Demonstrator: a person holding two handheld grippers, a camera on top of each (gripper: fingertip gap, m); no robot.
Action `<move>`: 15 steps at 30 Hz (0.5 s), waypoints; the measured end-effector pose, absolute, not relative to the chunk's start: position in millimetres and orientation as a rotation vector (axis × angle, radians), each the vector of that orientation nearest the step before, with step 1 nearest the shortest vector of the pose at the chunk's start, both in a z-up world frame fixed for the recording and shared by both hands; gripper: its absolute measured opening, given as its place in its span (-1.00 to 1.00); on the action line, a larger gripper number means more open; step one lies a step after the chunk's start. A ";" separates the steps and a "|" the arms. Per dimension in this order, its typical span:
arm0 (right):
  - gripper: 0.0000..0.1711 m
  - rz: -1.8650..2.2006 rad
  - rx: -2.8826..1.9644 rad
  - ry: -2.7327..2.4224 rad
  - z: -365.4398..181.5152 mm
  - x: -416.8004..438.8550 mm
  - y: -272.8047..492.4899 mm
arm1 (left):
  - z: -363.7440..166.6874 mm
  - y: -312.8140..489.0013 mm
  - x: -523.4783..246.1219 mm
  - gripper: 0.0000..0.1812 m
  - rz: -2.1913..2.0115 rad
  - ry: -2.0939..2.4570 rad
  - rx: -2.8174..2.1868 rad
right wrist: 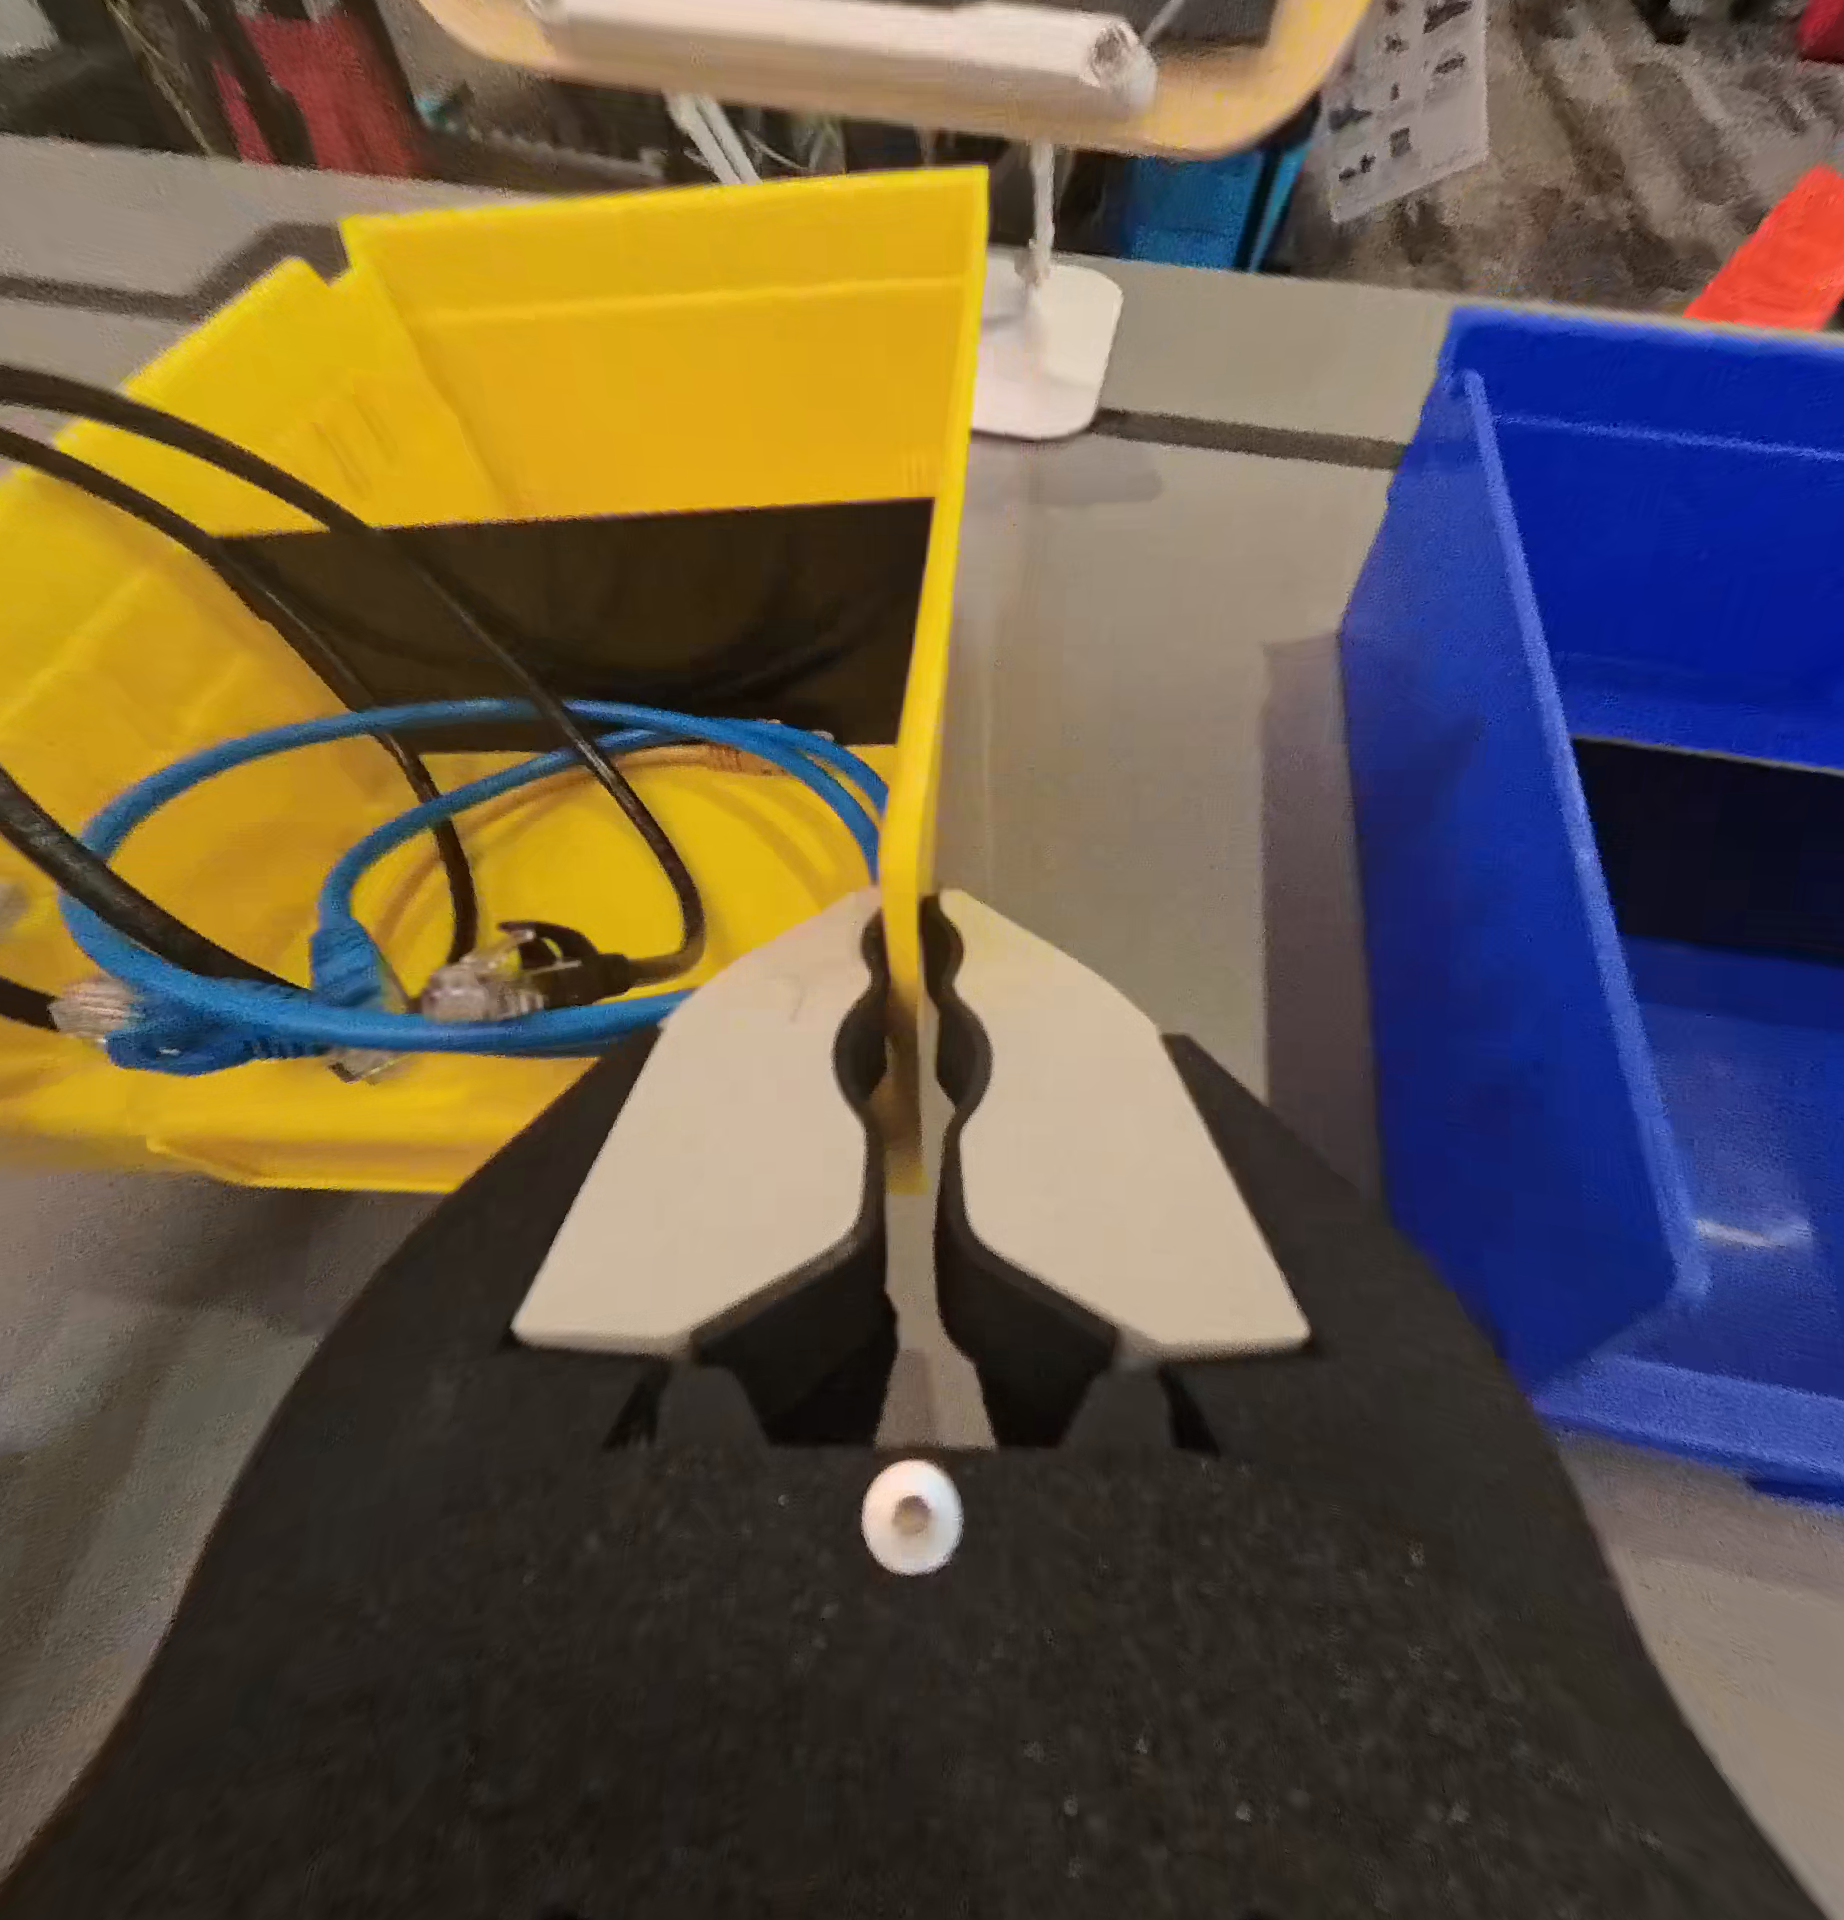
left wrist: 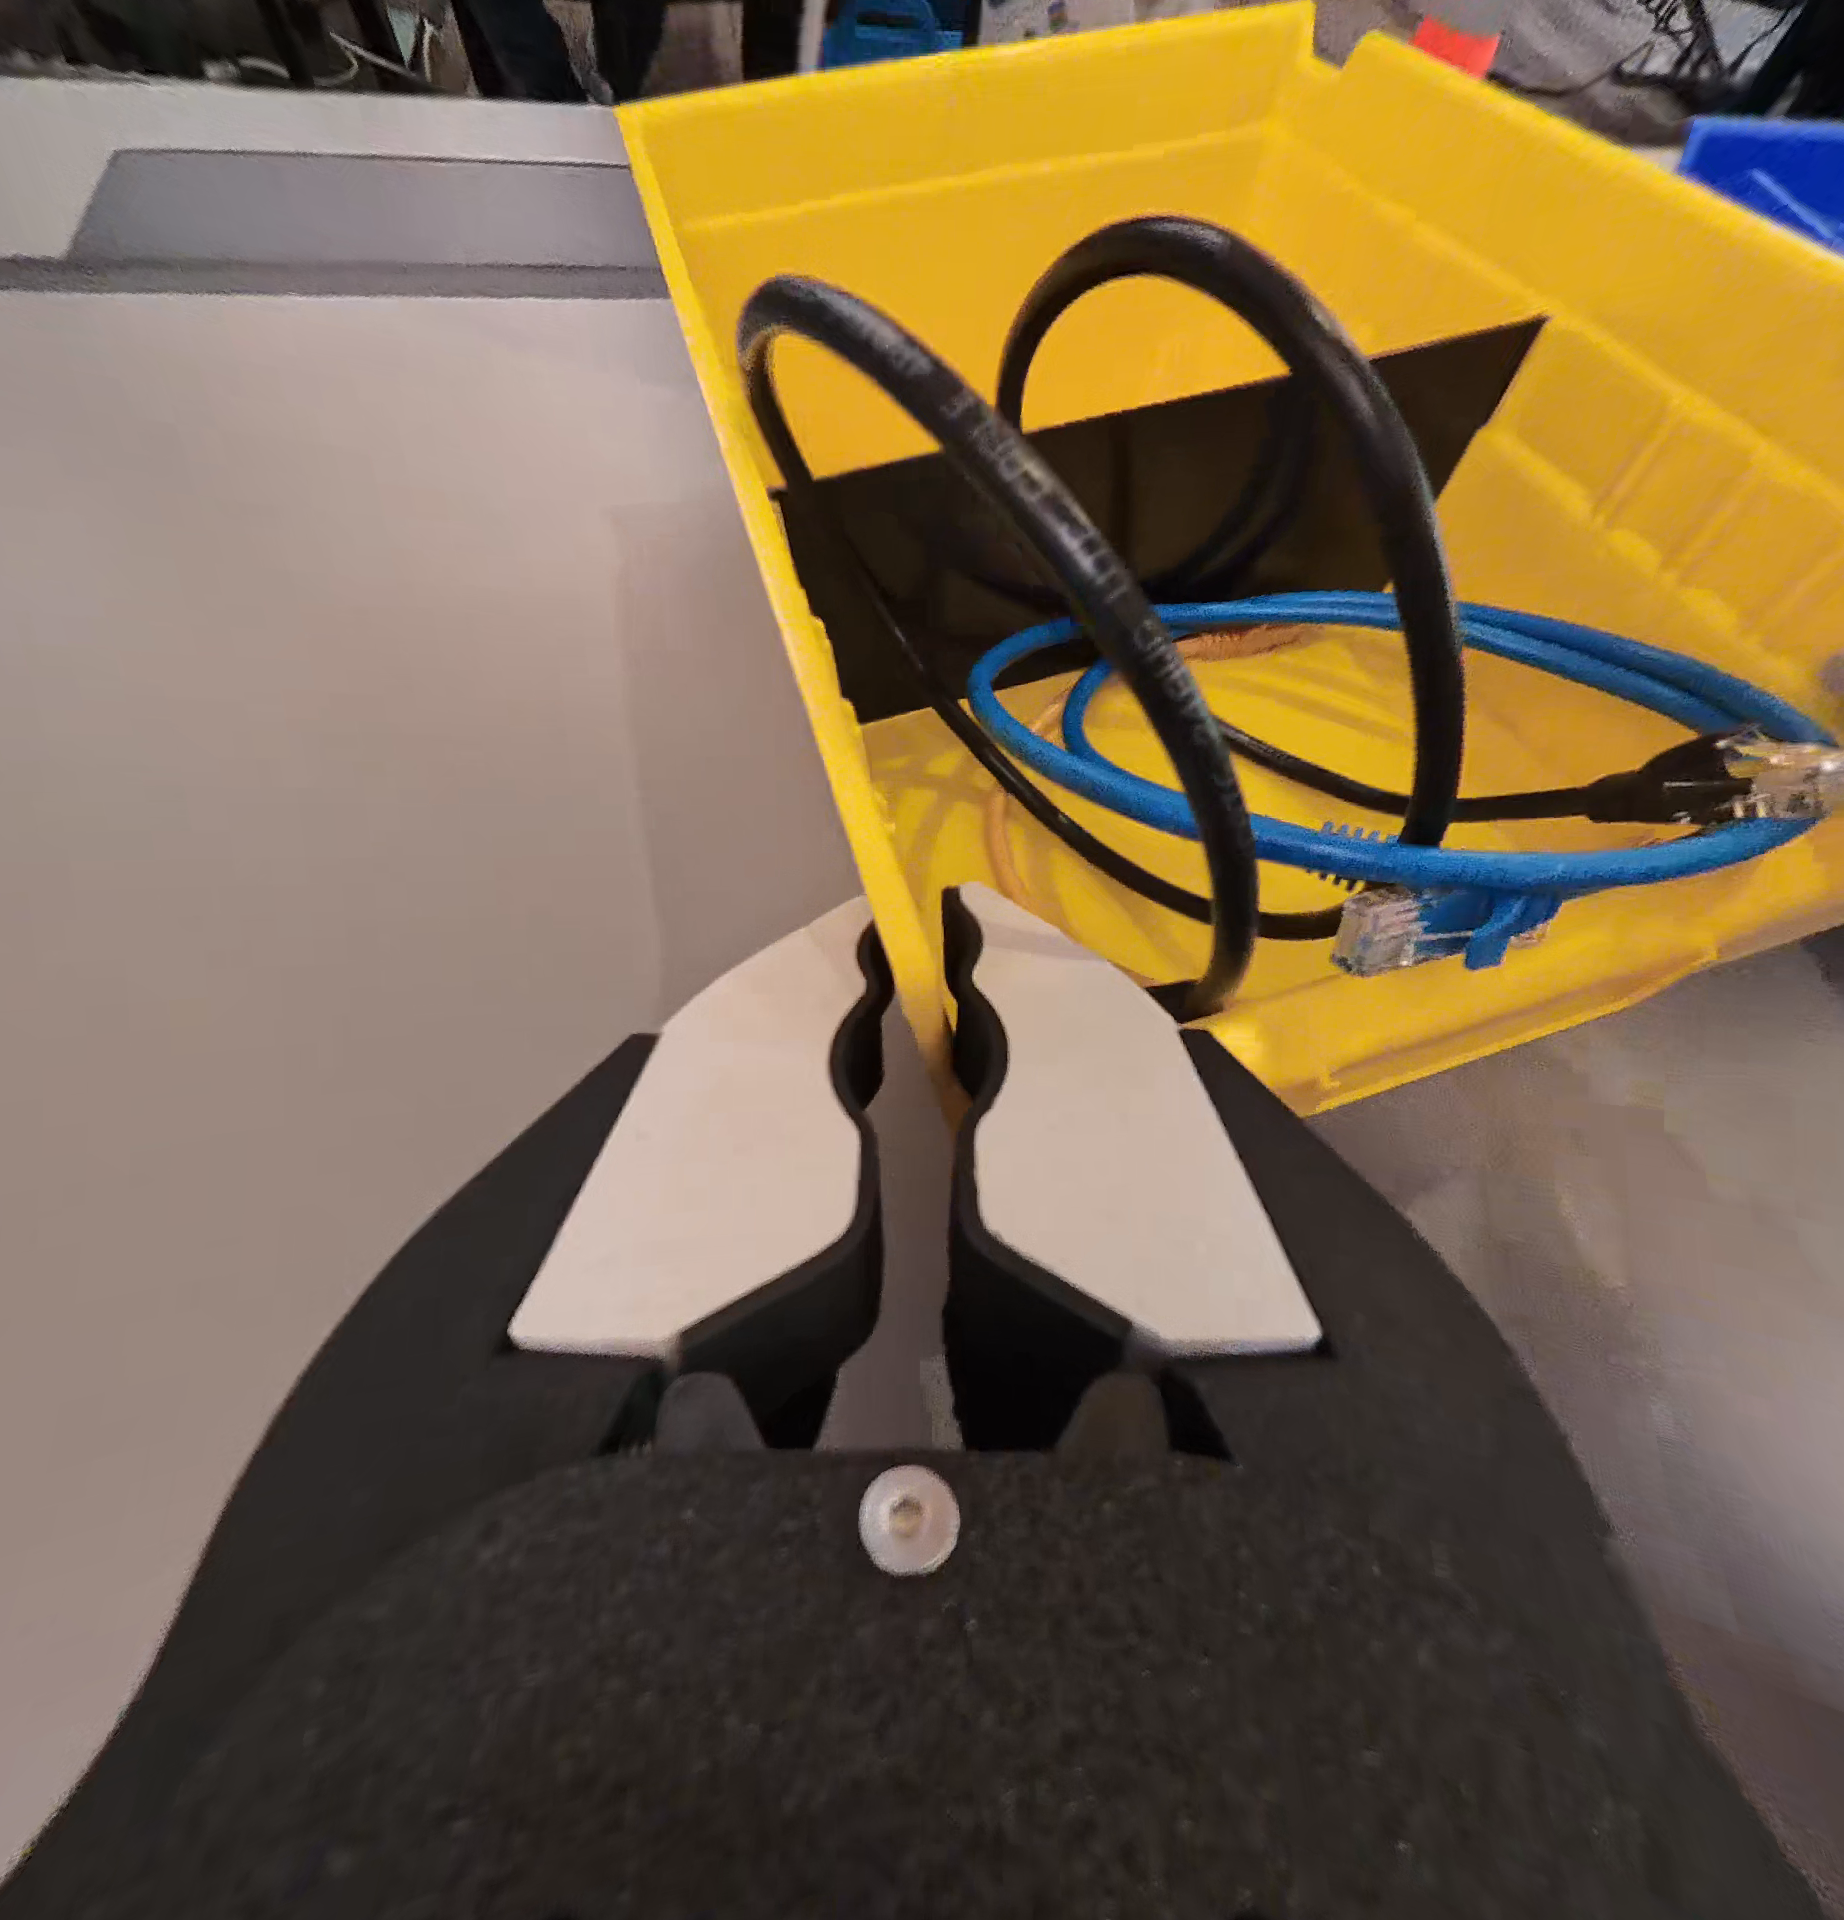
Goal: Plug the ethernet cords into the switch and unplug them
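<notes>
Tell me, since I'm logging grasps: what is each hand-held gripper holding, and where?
Both hold the yellow bin: the left hand-held gripper pinches its left side wall, the right hand-held gripper its right side wall. No cord is held.

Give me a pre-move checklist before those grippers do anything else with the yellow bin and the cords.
1. Left gripper closed on the yellow bin side wall: ok, the wall sits between its fingers.
2. Right gripper closed on the opposite wall: ok.
3. Cords contained: not ok, the black cord loops up above the rim; the blue cord lies inside.
4. Plug ends reachable: ok, the clear connectors lie on top of the coils.
5. Switch located: cannot tell, none shows in either view.
6. Room beside the bin: ok, a strip of table separates it from the blue bin.
</notes>
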State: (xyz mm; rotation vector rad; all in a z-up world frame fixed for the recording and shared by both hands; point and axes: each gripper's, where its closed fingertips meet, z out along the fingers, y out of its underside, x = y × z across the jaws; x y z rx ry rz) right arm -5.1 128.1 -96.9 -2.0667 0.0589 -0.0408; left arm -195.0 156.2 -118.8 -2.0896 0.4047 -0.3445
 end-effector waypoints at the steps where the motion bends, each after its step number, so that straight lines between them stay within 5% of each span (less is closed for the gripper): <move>1: -0.95 -0.006 -2.049 0.072 -89.7 -17.0 132.4 | -115.9 160.0 -205.6 -0.91 -0.364 0.394 -2.094; 8: -0.94 0.061 -1.979 -0.015 -66.8 -125.8 165.0 | -89.2 187.7 -314.9 -0.94 -0.260 0.335 -2.021; 15: -0.93 0.125 -2.074 -0.087 -121.6 -223.1 189.0 | -109.1 219.3 -412.3 -0.95 -0.117 0.423 -2.019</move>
